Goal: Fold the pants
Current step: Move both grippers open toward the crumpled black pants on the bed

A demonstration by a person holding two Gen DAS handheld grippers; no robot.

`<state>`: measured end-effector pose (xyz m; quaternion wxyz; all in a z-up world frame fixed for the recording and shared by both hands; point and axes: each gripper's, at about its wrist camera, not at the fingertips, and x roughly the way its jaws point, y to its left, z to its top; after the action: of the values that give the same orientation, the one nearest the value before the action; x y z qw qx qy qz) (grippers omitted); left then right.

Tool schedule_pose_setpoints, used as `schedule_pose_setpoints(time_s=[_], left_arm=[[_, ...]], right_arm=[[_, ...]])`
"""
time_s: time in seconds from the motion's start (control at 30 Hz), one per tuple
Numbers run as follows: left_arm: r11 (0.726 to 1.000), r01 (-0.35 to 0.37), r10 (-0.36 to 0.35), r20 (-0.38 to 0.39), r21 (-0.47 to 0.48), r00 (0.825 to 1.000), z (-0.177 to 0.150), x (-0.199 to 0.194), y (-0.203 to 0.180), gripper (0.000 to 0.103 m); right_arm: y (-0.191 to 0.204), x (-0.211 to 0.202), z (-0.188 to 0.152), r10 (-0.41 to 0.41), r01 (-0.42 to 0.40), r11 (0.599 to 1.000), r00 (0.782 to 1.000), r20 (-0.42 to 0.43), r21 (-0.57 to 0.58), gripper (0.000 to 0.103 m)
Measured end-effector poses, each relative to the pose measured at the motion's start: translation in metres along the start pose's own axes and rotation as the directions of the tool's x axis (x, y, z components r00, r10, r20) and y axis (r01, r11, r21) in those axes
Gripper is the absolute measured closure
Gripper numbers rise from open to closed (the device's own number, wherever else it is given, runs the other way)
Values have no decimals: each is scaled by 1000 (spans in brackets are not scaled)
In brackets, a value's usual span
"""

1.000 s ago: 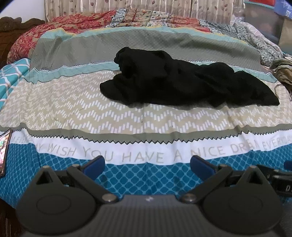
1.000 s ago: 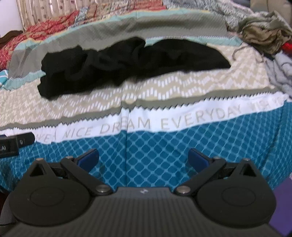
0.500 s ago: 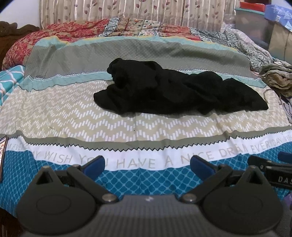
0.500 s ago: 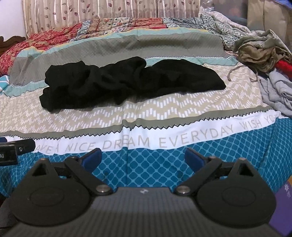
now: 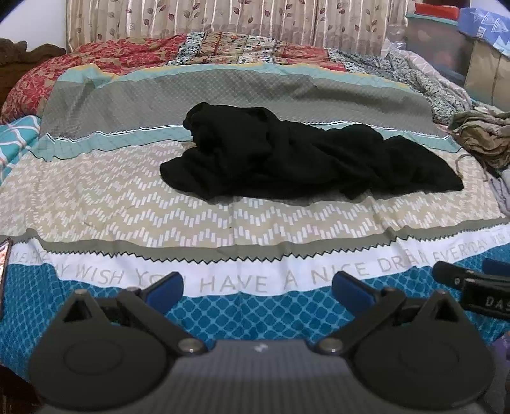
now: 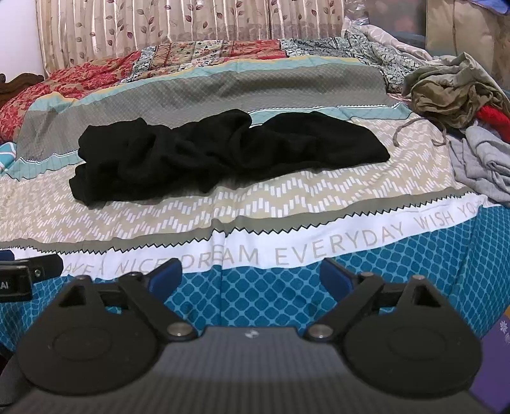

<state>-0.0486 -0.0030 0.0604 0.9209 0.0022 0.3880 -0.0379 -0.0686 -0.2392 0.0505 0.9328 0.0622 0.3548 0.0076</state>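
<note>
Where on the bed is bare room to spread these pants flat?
Free: the beige zigzag band between the crumpled black pants and the white lettered stripe, plus the grey quilted band behind. Crowded: the right edge, with the olive clothes heap and grey garment.

A big bed cover (image 5: 134, 203) fills the view. It has stripes: a blue band with diamond shapes at 6 o'clock, then a white band with grey letters (image 6: 338, 245), then a tan zigzag band, then a grey band at 12 o'clock. A red flowery blanket (image 5: 105, 60) lies at 11 o'clock. A curtain with leaves (image 6: 159, 28) hangs at 12 o'clock. A heap of brown clothes (image 6: 452, 92) sits at 2 o'clock, with a grey cloth (image 6: 484, 165) just below it at 3 o'clock.
</note>
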Motion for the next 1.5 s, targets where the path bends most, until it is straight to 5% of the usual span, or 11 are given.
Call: schedule_pose_setpoints(time_s=[0.43, 1.5], left_arm=[[999, -11, 12, 22, -34, 1000, 1, -2, 6, 4], [999, -6, 8, 35, -48, 999, 2, -3, 10, 11]], right_arm=[[0, 2, -2, 36, -36, 999, 999, -13, 4, 44], [-2, 0, -3, 69, -70, 997, 997, 21, 31, 43]])
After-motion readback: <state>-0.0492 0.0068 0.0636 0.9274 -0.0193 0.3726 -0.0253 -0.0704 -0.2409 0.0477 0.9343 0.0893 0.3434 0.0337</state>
